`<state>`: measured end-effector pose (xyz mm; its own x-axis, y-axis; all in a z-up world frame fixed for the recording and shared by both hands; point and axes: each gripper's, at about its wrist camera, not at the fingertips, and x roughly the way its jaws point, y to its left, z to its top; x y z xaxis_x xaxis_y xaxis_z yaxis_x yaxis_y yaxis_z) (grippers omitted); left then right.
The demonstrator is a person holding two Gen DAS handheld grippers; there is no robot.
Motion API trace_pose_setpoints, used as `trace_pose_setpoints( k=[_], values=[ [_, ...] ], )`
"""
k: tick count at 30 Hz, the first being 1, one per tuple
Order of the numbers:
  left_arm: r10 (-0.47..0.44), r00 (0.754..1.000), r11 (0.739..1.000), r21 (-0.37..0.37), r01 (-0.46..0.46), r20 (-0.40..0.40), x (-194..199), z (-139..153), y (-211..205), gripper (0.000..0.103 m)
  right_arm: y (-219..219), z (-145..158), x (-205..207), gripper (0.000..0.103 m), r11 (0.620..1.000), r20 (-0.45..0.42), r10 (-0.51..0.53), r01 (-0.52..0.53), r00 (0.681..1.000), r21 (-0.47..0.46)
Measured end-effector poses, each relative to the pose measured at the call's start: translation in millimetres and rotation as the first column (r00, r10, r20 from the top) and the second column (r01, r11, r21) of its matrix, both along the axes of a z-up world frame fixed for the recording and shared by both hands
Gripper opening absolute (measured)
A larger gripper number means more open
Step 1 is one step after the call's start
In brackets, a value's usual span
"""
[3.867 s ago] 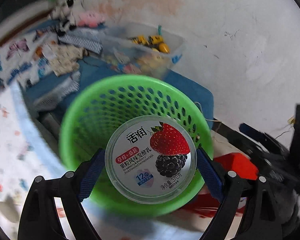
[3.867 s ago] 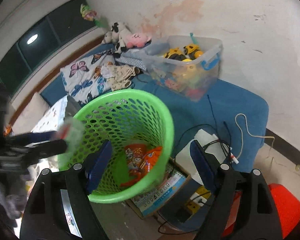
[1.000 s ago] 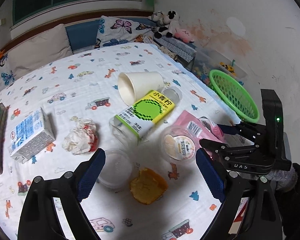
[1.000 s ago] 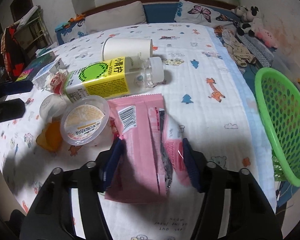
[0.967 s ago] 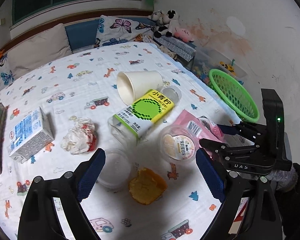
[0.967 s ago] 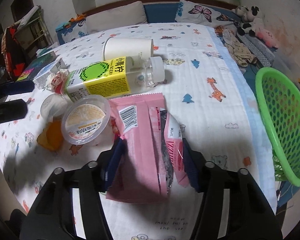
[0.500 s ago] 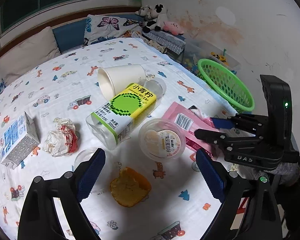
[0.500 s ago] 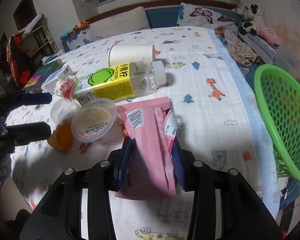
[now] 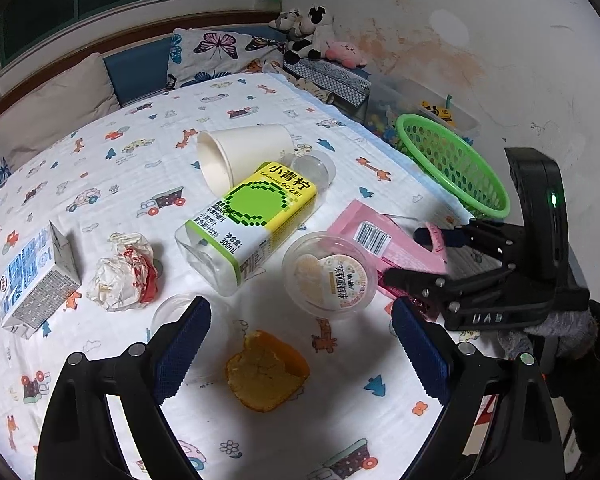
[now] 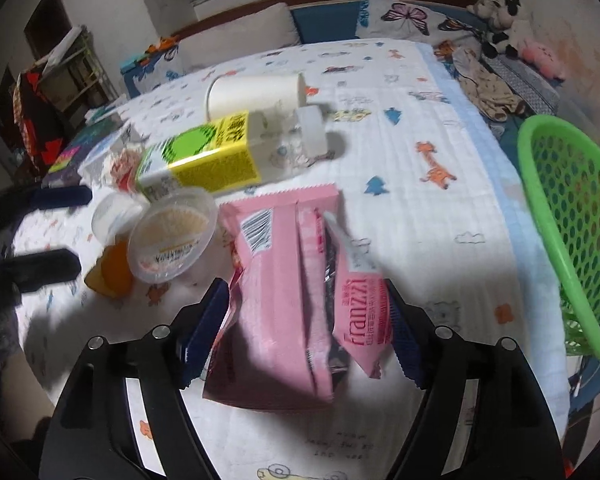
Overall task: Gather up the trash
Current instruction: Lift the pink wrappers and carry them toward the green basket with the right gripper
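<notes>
Trash lies on a cartoon-print bedsheet. My right gripper (image 10: 304, 332) is shut on a pink snack wrapper (image 10: 284, 280) and holds its near end; the wrapper also shows in the left wrist view (image 9: 384, 240). My left gripper (image 9: 300, 344) is open and empty above an orange peel (image 9: 266, 374). Near it lie a clear lidded cup (image 9: 330, 276), a yellow-green juice bottle (image 9: 256, 220), a paper cup (image 9: 240, 154), a crumpled wrapper (image 9: 126, 272) and a milk carton (image 9: 36, 276). The green basket (image 10: 572, 236) stands beyond the bed's right edge.
A clear plastic lid (image 9: 180, 312) lies under my left finger. Pillows (image 9: 56, 108) and plush toys (image 9: 312, 36) line the back. A clear toy box (image 9: 428, 104) stands behind the basket. The wall is close on the right.
My right gripper closed on the pink wrapper and lifted its near end. My left gripper moved from the basket, its yogurt tub gone, to over the bed, drifting left.
</notes>
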<state>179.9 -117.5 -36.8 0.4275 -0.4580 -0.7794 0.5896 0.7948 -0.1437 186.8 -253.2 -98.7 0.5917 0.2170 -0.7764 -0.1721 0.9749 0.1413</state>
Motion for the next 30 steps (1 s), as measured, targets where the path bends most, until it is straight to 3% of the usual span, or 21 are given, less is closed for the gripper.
trace_pose_setpoints(
  k=[4, 8, 19, 30],
  values=[
    [-0.016, 1.000, 1.000, 0.004, 0.016, 0.000, -0.2, -0.3, -2.2, 0.089, 10.2, -1.3, -5.0, 0.058, 0.998, 0.017, 0.015, -0.014, 1.000, -0.068],
    [-0.054, 0.999, 0.998, 0.012, 0.054, -0.003, -3.3, -2.2, -11.4, 0.089, 4.9, 1.1, -10.6, 0.051, 0.998, 0.024, 0.009, -0.007, 1.000, -0.065],
    [-0.099, 0.995, 0.993, 0.065, 0.100, -0.022, 4.4, -21.5, -41.6, 0.090, -53.7, 37.6, -35.3, 0.050, 0.991, 0.092, -0.131, 0.131, 0.987, 0.006],
    [-0.066, 0.998, 0.993, 0.093, 0.067, -0.010, 12.5, -32.5, -47.4, 0.082, -146.4, 61.0, -44.9, 0.050, 0.931, 0.126, -0.364, 0.357, 0.923, 0.076]
  ],
)
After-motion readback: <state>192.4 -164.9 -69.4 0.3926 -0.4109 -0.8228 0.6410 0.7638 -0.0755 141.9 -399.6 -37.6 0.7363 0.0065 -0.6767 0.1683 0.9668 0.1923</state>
